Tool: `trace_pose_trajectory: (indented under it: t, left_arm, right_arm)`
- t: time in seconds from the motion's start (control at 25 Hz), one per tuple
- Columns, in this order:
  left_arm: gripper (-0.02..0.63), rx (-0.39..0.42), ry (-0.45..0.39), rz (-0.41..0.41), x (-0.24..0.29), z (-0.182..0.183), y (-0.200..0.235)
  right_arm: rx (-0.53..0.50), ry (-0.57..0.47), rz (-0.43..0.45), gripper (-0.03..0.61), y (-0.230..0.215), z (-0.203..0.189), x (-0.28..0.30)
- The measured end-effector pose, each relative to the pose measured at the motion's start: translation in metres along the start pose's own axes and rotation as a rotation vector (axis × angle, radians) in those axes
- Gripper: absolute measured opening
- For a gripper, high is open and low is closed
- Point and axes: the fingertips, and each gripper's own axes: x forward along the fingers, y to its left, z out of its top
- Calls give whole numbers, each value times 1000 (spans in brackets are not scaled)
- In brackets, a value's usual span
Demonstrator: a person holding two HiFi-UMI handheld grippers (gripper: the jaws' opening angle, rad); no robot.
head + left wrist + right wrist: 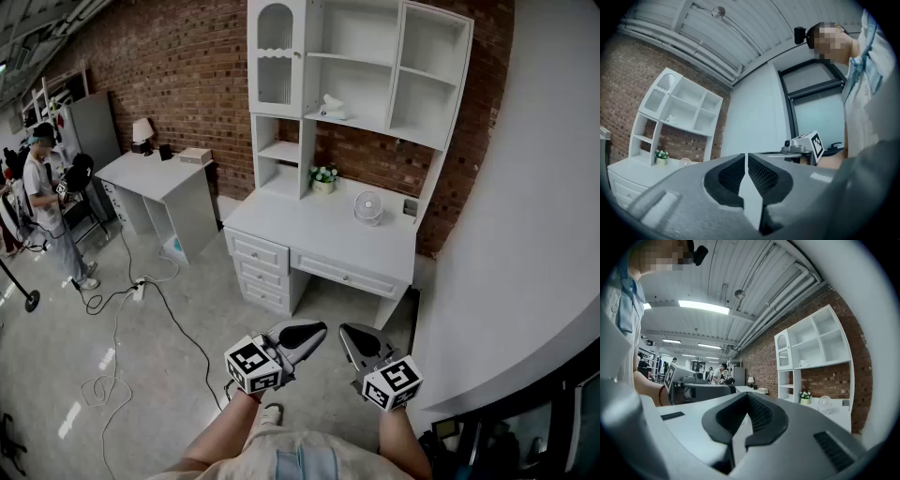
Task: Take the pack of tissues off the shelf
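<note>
On the shelf (382, 128), the pack of tissues (332, 108) lies well beyond both grippers' clenched, empty fingers (302, 335).

Both tongs are grey with black cross-hatched pads (731, 176). Left gripper (305, 335) and right gripper (356, 339) each carry a white cube with black square markers: left cube (254, 366), right cube (392, 382).
Ahead of them:
- shelf unit (323, 230) is all white
- brick wall (178, 75) is red-brown with pale mortar lines
- tissue pack (331, 108) is white
- plant (323, 174) has green leaves and whitish flowers
- fan (368, 207) is white

Floor (56, 375) below the tongs is glossy light grey. Left of them run a black cable (178, 323) and a white cable (103, 380).
</note>
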Motion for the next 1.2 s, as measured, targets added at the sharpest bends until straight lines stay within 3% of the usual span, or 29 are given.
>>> trace_pose_trajectory:
  t: [0.16, 0.64, 0.8, 0.84, 0.92, 1.2]
  left_arm:
    - [11, 24, 4, -2, 4, 1, -2]
    - [11, -12, -9, 20, 20, -3, 8]
    - [11, -3, -10, 30, 26, -3, 10]
    - [11, -1, -11, 32, 27, -3, 11]
    - [12, -1, -10, 32, 31, -3, 14]
    - [46, -19, -22, 37, 45, -9, 40]
  right_arm:
    - [-2, -9, -12, 15, -5, 1, -4]
    - [4, 2, -30, 15, -27, -6, -8]
    - [21, -11, 9, 18, -30, -3, -9]
    - [38, -17, 14, 26, -32, -2, -9]
    - [66, -25, 14, 110, -38, -2, -8]
    - [77, -24, 3, 132, -64, -11, 5]
